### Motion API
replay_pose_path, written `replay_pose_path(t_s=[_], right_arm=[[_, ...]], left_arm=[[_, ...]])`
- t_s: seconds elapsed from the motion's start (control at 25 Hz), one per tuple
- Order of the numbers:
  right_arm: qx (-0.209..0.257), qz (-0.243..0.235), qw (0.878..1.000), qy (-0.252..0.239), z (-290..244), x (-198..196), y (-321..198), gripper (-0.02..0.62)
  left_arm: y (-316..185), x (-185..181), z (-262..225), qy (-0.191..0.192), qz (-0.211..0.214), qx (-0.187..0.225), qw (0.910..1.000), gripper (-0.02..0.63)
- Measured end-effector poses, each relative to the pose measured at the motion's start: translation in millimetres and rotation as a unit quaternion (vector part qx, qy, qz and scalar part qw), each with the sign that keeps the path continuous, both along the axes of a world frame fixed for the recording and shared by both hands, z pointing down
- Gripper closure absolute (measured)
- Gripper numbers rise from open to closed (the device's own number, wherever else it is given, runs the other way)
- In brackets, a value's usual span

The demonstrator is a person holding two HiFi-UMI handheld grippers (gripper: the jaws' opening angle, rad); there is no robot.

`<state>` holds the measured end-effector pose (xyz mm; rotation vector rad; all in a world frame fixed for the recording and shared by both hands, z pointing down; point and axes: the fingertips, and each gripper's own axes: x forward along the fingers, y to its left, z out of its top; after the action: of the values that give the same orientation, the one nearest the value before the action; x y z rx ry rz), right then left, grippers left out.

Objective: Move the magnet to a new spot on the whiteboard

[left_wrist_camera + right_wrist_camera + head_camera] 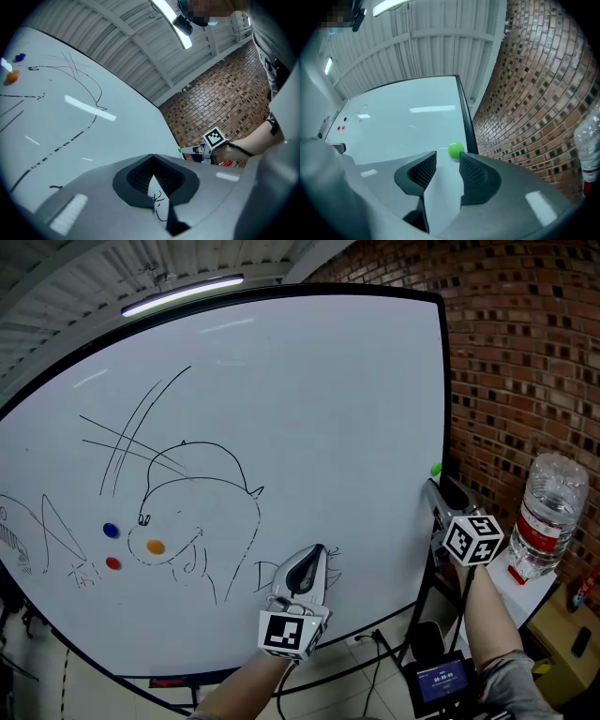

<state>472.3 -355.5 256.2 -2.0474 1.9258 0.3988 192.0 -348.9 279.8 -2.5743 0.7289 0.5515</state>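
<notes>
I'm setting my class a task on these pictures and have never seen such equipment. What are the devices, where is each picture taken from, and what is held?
A person, not a robot, holds a two-jaw gripper in each hand. One picture comes from a camera on the person's head; the other two from cameras on the grippers. They face a whiteboard with sketches, a blue magnet, a red magnet and an orange magnet. The left gripper is shut, empty. The right gripper is open; a green magnet sits just beyond its jaws near the board's right edge, not gripped. A water bottle stands nearby.
</notes>
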Motion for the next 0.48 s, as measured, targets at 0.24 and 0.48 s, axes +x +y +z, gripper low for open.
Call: replay_pose_path(t_s=[0.24, 0.48], right_arm=[[-0.02, -0.002, 0.999, 0.031, 13, -57, 1, 0.477], [-0.014, -0.011, 0.998, 0.06, 10, -132, 6, 0.559]], left_arm=[[-17, -42, 6, 0.009, -0.025, -0.041, 0.9988, 0.604], [-25, -101, 4, 0.007, -0.064, -0.06, 0.9961, 0.604]])
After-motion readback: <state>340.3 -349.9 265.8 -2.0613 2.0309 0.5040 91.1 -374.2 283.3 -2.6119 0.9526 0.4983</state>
